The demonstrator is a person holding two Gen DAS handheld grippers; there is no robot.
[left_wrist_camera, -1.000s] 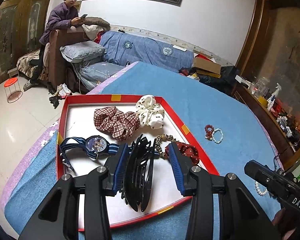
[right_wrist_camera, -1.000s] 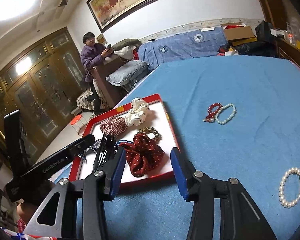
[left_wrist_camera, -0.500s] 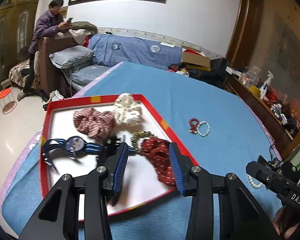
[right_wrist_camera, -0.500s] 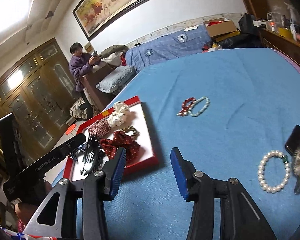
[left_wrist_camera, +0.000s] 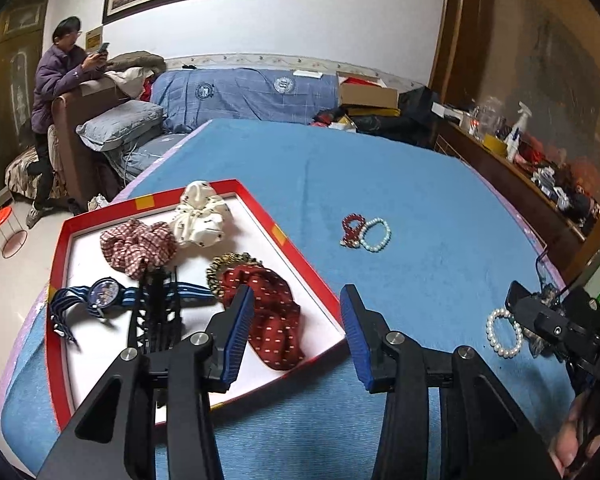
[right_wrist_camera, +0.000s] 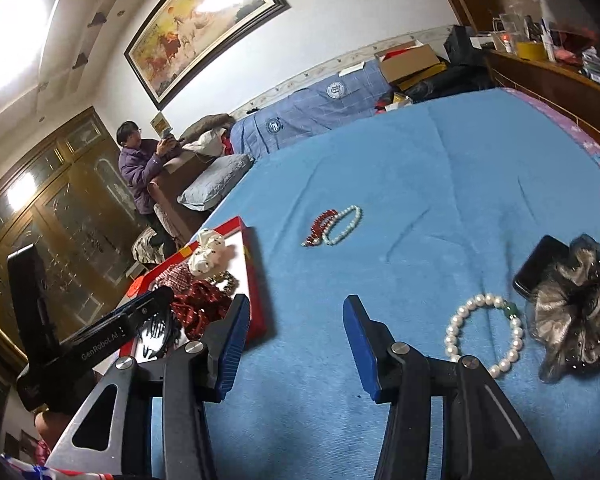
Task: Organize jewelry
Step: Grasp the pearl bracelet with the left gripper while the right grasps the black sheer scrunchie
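A red-rimmed tray point(left_wrist_camera: 300, 258) on the blue cloth holds a black hair claw point(left_wrist_camera: 156, 316), a striped watch point(left_wrist_camera: 104, 292), a plaid scrunchie point(left_wrist_camera: 138, 246), a white scrunchie point(left_wrist_camera: 200, 220), a gold bracelet point(left_wrist_camera: 228, 264) and a dark red scrunchie point(left_wrist_camera: 268, 316). My left gripper point(left_wrist_camera: 296, 328) hangs open over the tray's right rim, with nothing between its fingers. My right gripper point(right_wrist_camera: 296, 344) is open above bare cloth, right of the tray. A large pearl bracelet point(right_wrist_camera: 484, 332) lies just right of it. A red bead bracelet point(right_wrist_camera: 320, 228) and a small pearl bracelet point(right_wrist_camera: 344, 224) lie farther off.
A grey scrunchie point(right_wrist_camera: 576, 320) and a dark phone point(right_wrist_camera: 540, 266) lie at the cloth's right side. A person point(left_wrist_camera: 56, 92) sits on a sofa beyond the far left corner. A cluttered wooden shelf point(left_wrist_camera: 540, 160) runs along the right.
Both grippers have moved right. The hair claw that stood between my left fingers now lies in the tray to their left. The right gripper left the tray and neared the large pearl bracelet.
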